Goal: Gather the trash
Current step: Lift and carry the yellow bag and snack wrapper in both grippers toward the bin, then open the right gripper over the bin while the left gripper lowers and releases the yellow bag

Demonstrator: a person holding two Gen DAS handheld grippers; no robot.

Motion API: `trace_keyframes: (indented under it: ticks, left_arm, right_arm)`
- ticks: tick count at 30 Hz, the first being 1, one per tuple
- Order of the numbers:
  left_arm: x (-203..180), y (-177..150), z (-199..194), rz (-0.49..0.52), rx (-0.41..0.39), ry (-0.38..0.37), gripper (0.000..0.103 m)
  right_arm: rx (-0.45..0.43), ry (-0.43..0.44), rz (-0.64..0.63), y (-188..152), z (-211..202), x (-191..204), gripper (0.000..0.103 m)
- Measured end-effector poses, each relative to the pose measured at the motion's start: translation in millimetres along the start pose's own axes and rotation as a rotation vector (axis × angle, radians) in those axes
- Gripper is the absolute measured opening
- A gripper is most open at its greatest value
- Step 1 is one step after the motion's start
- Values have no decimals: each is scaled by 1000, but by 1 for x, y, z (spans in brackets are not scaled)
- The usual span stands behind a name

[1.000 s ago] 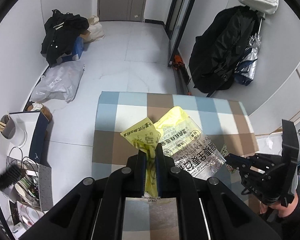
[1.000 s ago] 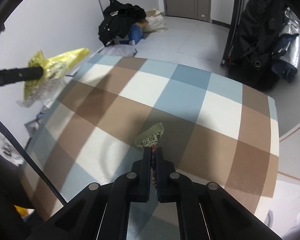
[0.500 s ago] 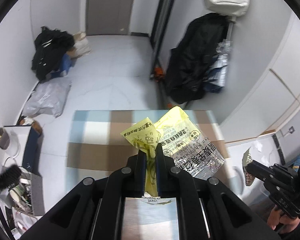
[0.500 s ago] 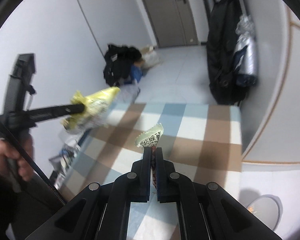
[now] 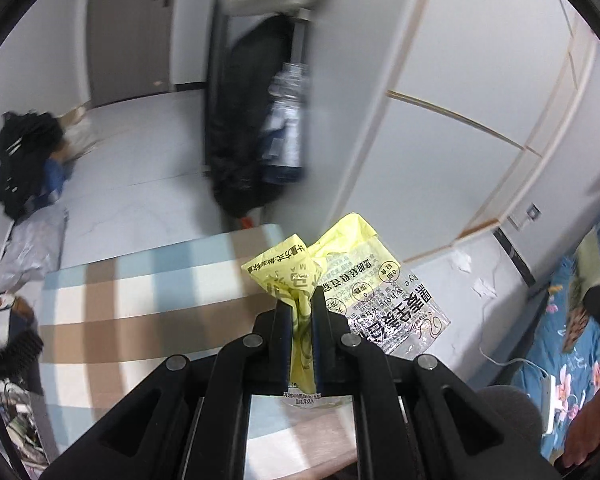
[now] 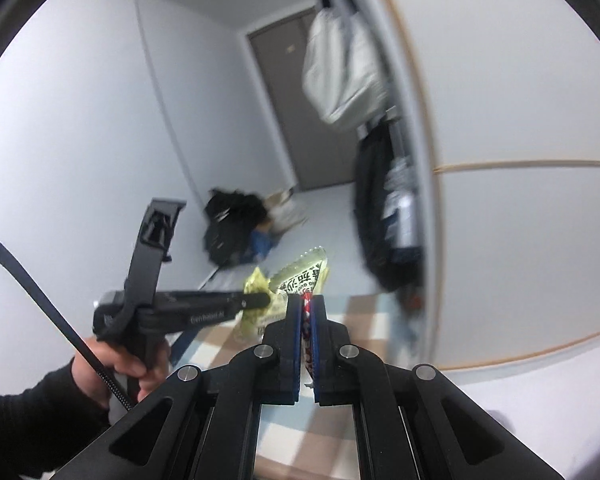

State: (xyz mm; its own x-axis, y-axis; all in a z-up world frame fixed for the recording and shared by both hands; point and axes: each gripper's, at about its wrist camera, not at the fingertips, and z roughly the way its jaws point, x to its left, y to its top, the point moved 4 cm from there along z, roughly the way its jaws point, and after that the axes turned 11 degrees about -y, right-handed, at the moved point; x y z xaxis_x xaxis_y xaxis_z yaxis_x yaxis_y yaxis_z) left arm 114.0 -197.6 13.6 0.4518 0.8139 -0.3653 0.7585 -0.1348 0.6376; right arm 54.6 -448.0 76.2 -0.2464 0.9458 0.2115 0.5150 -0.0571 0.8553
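My left gripper (image 5: 301,300) is shut on a crumpled yellow and clear plastic food bag (image 5: 352,280) and holds it in the air above the checked table (image 5: 140,312). My right gripper (image 6: 307,300) is shut on a small pale green snack wrapper with a red strip (image 6: 304,276), also lifted above the table (image 6: 356,312). In the right wrist view the left gripper (image 6: 260,301) is to the left with the yellow bag (image 6: 256,286) in its tip, close to my wrapper.
A black coat and a silver umbrella (image 5: 252,128) hang by the wall beyond the table. Black clothes and bags (image 5: 24,160) lie on the floor at the left. A floral blue cloth (image 5: 572,344) and a charger cable are at the right.
Both grippers have risen and tilted up from the table with their wrappers still held. The views now show more wall and the far room. The two grippers have come closer together.
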Motion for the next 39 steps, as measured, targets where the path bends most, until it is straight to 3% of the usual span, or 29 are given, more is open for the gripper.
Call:
trace_keyframes:
  ticks: [7, 16, 28, 39]
  left_arm:
    - [-53, -7, 49, 72, 91, -67, 4]
    - [-97, -19, 122, 131, 220, -107, 4]
    - [-113, -53, 205, 178, 415, -119, 4]
    - [-118, -87, 265, 181, 596, -109, 4]
  right_arm:
    - [-40, -135, 105, -8, -33, -83, 3]
    - [67, -267, 245, -62, -6, -175, 3]
    - [238, -319, 389, -145, 62, -243, 3]
    - [466, -308, 564, -239, 131, -282, 4]
